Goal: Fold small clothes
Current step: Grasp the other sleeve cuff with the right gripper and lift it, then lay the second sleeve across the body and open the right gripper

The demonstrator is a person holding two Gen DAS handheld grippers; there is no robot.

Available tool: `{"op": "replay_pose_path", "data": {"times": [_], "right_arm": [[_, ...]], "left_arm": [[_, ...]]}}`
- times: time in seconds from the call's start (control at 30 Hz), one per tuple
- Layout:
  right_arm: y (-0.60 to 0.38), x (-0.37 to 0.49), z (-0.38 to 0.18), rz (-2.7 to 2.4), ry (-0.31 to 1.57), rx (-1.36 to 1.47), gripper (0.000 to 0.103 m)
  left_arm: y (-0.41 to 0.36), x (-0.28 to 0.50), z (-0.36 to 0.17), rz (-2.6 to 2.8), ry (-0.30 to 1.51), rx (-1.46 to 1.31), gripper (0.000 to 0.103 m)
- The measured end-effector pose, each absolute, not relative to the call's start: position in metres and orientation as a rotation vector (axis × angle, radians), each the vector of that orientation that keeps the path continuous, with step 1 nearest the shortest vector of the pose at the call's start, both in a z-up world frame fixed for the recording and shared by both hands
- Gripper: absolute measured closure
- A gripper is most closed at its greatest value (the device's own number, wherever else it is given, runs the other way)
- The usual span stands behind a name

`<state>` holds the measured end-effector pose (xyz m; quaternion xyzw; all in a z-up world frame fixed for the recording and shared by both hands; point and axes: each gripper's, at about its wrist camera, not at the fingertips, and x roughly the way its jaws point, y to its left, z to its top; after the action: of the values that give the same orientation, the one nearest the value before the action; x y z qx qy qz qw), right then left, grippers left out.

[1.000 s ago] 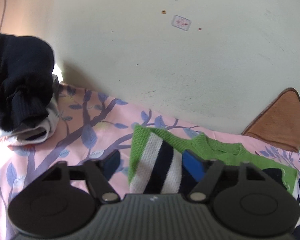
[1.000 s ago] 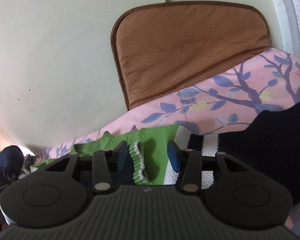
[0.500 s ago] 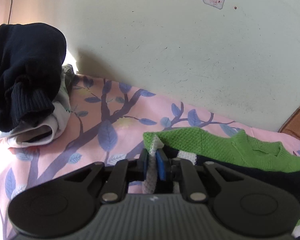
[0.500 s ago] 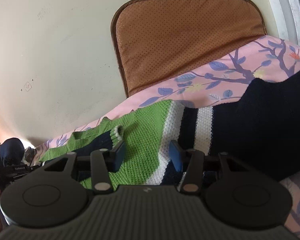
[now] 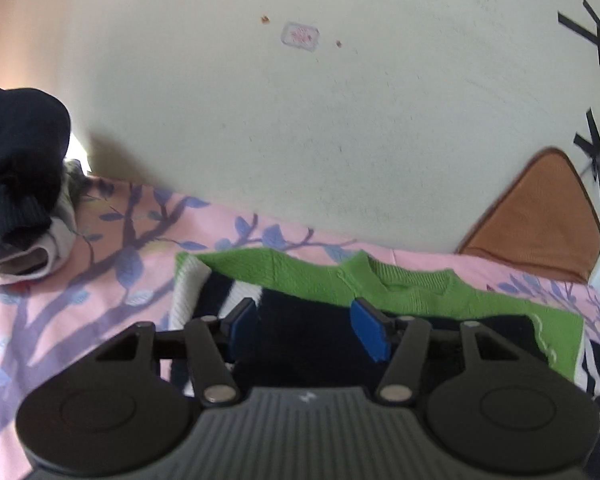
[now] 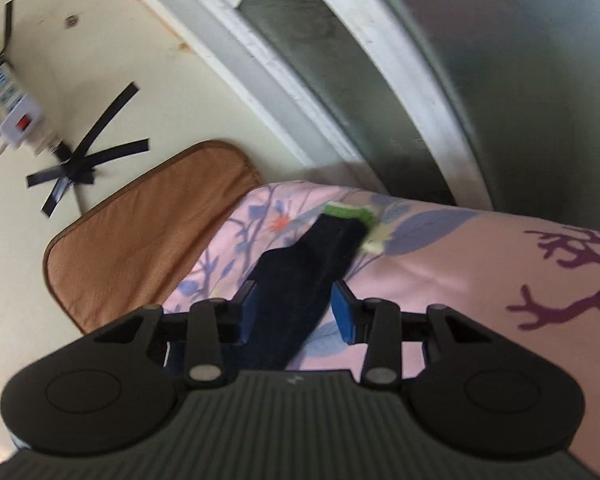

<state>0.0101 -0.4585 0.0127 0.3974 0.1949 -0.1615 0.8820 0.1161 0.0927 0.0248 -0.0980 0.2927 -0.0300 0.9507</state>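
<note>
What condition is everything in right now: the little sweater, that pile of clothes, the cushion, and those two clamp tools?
Left hand-held gripper: open, over the sweater's dark part.
Right hand-held gripper: open, astride the sleeve.
Green striped sweater: partly folded, lying on the sheet.
Sleeve: stretched out flat, green cuff at its far end.
Pile of dark clothes: bunched up, unfolded.
Brown cushion: leaning against the wall.
Floral sheet: spread out under the clothes.

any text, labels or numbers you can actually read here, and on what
No text can be read in either view.
Small sticker on the wall: red print, too blurred to read.
Power strip on the wall: markings by its sockets and a red switch, too small and blurred to read.
Small light mark on each gripper body, left and right: a logo shape, no letters.
Sweater and bedsheet: no print, only stripes and a leaf pattern.
</note>
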Motion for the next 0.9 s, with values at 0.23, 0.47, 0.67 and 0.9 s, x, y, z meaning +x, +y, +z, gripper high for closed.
{"op": "replay_pose_path", "data": {"times": [0.23, 0.47, 0.67, 0.9], "right_arm": [[-0.486, 0.063, -0.007, -0.362, 0.465, 0.828, 0.071], [-0.441, 0.069, 0.032, -0.273, 0.373, 0.650, 0.093], [-0.322, 0.087, 0.112, 0.076, 0.273, 0.402, 0.093], [-0.139, 0.118, 0.117, 0.536, 0.343, 0.191, 0.093]], "left_arm": [[0.084, 0.118, 0.014, -0.050, 0.652, -0.133, 0.054], [0.096, 0.110, 0.018, -0.081, 0.627, -0.193, 0.050], [0.148, 0.095, 0.042, -0.133, 0.590, -0.434, 0.050], [0.199, 0.066, 0.058, -0.094, 0.562, -0.472, 0.047]]}}
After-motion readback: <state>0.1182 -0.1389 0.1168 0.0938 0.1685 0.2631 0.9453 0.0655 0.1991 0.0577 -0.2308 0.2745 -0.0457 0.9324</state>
